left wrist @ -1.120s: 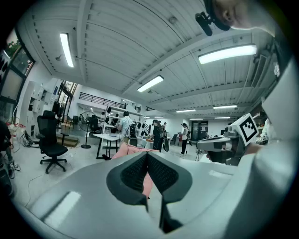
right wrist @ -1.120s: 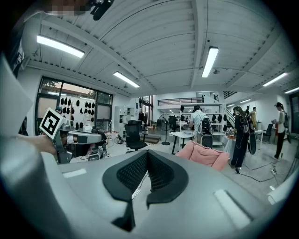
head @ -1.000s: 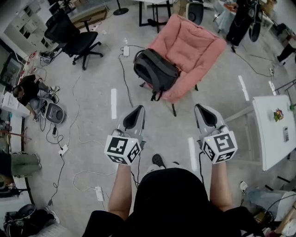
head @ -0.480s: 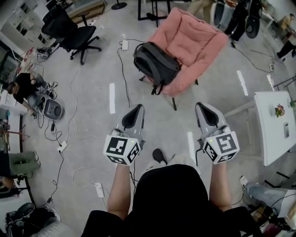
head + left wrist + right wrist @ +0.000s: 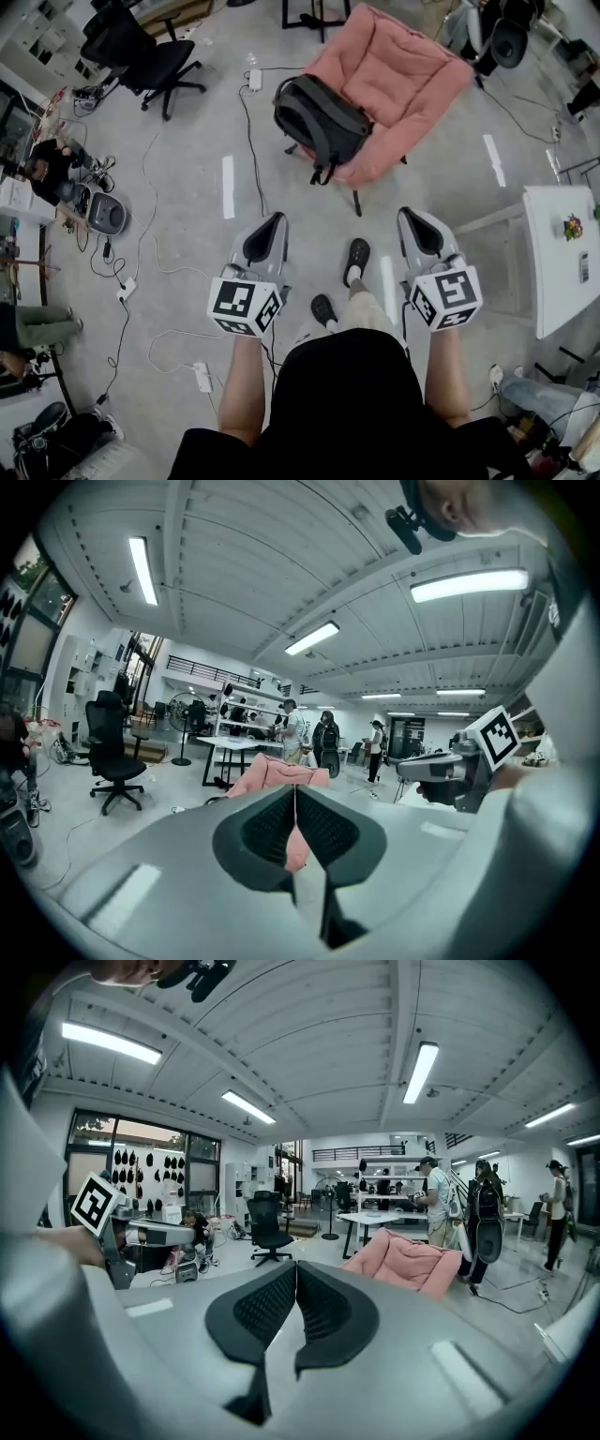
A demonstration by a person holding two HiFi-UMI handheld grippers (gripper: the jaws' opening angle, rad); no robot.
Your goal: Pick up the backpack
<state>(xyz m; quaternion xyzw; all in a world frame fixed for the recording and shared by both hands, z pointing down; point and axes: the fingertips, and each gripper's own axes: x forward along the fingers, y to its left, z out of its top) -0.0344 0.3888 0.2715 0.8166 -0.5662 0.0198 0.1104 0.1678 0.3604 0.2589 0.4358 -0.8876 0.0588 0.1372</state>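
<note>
A dark grey backpack (image 5: 321, 117) lies on the front left edge of a pink cushioned chair (image 5: 398, 80), its straps hanging over the side. My left gripper (image 5: 276, 217) and right gripper (image 5: 407, 213) are held side by side some way short of the chair, both pointing toward it. Both are shut with nothing between their jaws. In the left gripper view the pink chair (image 5: 274, 772) shows just past the closed left gripper (image 5: 294, 794); the backpack is hidden there. In the right gripper view the chair (image 5: 405, 1262) stands to the right of the closed right gripper (image 5: 296, 1269).
A black office chair (image 5: 131, 52) stands at the far left. Cables and power strips (image 5: 201, 378) trail across the floor at left. A white table (image 5: 562, 262) is at the right. The person's shoes (image 5: 356, 261) are between the grippers. People stand by tables (image 5: 234, 747) in the background.
The chair and backpack have drifted slightly up and right in the head view as the person steps forward; a shoe has appeared between the grippers. Both grippers have stayed shut.
</note>
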